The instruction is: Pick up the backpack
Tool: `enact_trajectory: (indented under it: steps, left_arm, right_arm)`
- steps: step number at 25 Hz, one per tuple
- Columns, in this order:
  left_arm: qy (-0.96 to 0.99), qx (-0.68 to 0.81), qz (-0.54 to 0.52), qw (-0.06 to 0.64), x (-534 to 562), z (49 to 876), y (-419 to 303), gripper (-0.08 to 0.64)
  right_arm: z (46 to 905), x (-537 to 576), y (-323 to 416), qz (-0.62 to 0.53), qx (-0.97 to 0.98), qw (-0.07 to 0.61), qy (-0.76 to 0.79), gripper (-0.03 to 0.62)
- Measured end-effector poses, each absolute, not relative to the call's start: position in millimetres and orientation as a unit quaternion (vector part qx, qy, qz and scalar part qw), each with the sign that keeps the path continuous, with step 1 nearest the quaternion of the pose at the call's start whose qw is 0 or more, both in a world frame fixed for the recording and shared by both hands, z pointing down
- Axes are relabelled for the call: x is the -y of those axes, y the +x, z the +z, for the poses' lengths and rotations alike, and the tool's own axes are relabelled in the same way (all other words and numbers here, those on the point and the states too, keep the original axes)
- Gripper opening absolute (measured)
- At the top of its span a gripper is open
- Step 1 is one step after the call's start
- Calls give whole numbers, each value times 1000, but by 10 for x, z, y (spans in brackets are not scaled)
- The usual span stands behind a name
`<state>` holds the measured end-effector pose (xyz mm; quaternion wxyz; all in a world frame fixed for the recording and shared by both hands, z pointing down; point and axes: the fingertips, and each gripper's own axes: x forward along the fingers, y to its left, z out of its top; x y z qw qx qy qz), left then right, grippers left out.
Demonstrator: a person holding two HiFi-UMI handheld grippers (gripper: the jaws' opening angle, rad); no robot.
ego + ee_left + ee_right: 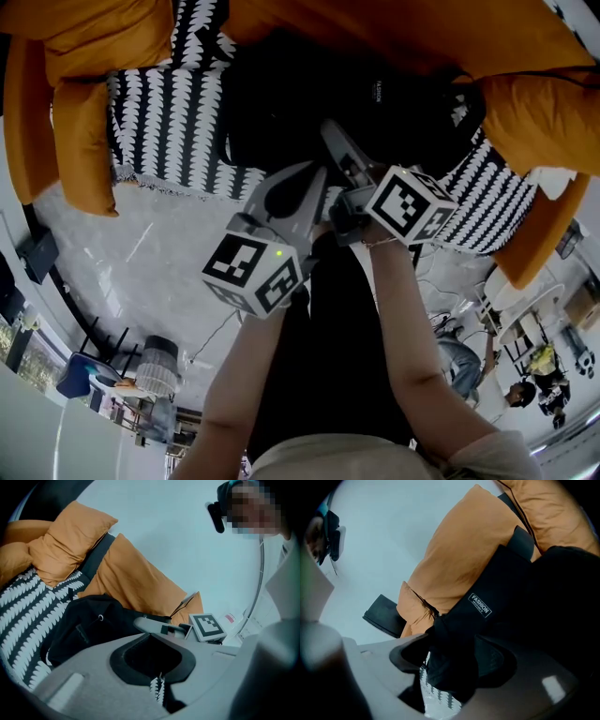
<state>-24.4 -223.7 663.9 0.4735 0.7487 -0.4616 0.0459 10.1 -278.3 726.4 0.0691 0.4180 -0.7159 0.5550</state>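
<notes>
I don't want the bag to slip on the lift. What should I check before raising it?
1. Right gripper shut on the backpack: ok, black fabric sits between its jaws.
2. Left gripper free to help: ok, jaws together, empty.
3. Nothing lying on the backpack: ok, the orange cushions only border it.
4. Hold strong enough for the weight: cannot tell.

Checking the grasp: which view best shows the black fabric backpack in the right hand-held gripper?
Right gripper view: the right hand-held gripper is closed on a fold of the black fabric backpack. Head view shows most of the backpack on a black-and-white patterned throw, grip unclear. Left gripper view shows it side-on, no grip.
</notes>
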Motion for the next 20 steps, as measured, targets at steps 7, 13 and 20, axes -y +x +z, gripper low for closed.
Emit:
enact_trajectory:
  steps: [7,13,20]
  left_arm:
    - [741,464,51,482,2258,6723,-286,6]
    - [728,478,43,490,2317,6809,-365,6]
    - [729,473,39,493,2386,6820,-377,6]
  right_arm:
    - [7477,2798,84,576,697,80,419,291]
    - [7609,2840,69,584,692,82,417,291]
    - [7609,2996,53,599,680,37,422,291]
